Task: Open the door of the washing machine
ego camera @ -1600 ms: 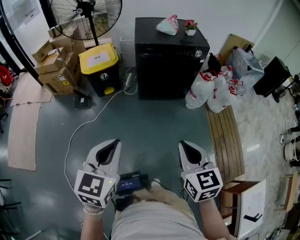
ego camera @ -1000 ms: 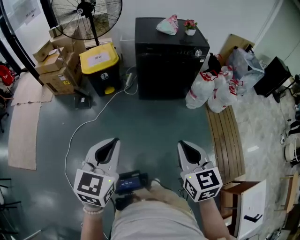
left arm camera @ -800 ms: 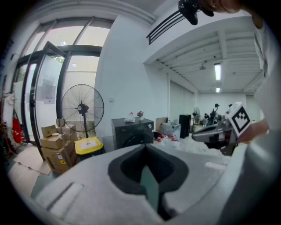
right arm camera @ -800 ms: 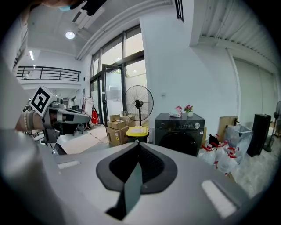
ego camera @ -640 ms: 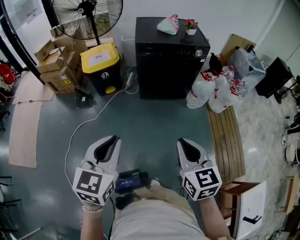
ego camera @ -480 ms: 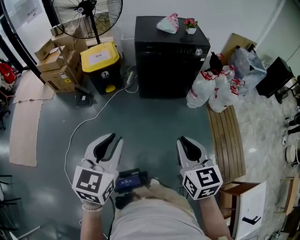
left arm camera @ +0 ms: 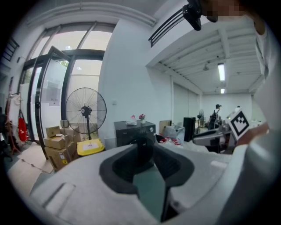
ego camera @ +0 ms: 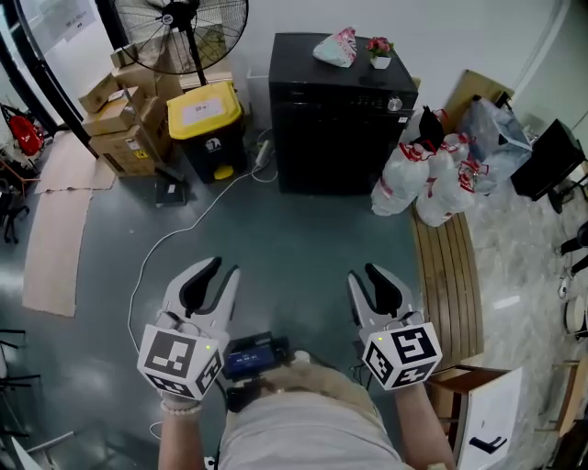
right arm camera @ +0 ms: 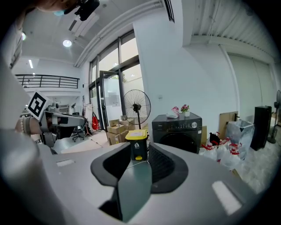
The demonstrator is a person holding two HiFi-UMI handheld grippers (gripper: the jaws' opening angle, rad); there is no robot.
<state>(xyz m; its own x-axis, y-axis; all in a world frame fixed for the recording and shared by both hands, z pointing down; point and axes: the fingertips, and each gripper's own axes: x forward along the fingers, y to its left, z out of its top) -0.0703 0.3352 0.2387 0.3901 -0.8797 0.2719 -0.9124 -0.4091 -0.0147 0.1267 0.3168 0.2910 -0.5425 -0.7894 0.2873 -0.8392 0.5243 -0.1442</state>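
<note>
Grey floor (ego camera: 303,229); yellow-lidded bin (ego camera: 209,110) shut, near washing machine (ego camera: 340,101); left gripper (ego camera: 223,268), right gripper (ego camera: 365,274) fingers opening, empty.

The black washing machine (ego camera: 342,115) stands against the wall, door (ego camera: 338,147) closed.

Yellow-lidded bin (ego camera: 209,124) stands beside stacked cardboard boxes (ego camera: 119,124); pedestal fan (ego camera: 184,23) behind. White cable (ego camera: 138,273) trails across grey floor (ego camera: 294,239). Tied white bags (ego camera: 432,188) sit near the end of a slatted wooden bench (ego camera: 447,285).
</note>
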